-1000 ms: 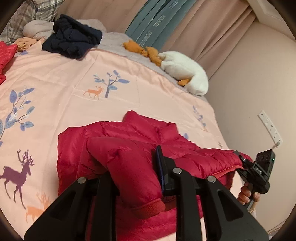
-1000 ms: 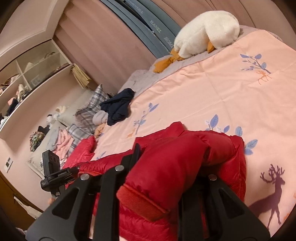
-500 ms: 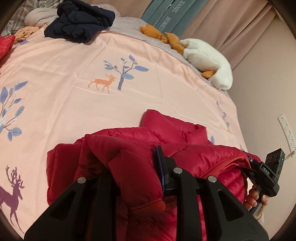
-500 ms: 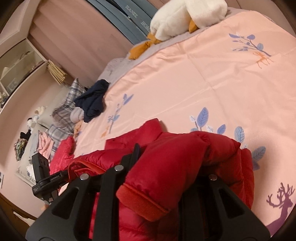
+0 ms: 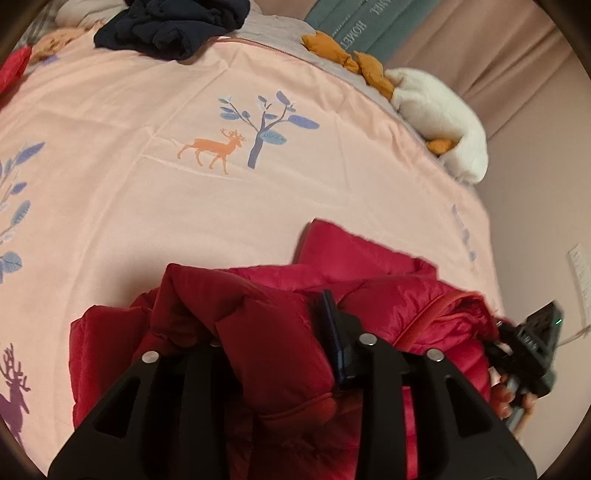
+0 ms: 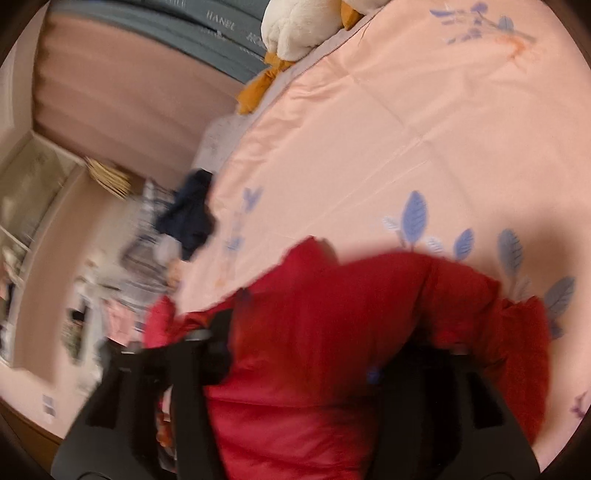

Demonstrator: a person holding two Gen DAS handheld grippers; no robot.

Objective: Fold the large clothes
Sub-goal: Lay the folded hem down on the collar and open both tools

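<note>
A red puffer jacket point(image 5: 373, 291) lies bunched on the pink bedspread point(image 5: 184, 206) at the near edge of the bed. My left gripper point(image 5: 273, 332) is shut on a padded sleeve fold of the jacket, which bulges between its fingers. My right gripper point(image 6: 314, 332) is shut on the other sleeve fold of the red jacket point(image 6: 332, 314); that view is blurred by motion. The right gripper also shows at the right edge of the left wrist view point(image 5: 524, 343), held in a hand.
A dark navy garment point(image 5: 170, 22) lies at the far end of the bed, with a white and orange plush goose point(image 5: 439, 110) by the curtains. Another red garment point(image 5: 11, 70) sits at the far left. Shelves point(image 6: 33, 206) stand beyond the bed's left side.
Both grippers have moved forward over the bed and tipped downward, carrying the sleeve folds with them. The jacket sits lower in both views, and the right wrist view is now motion-blurred.
</note>
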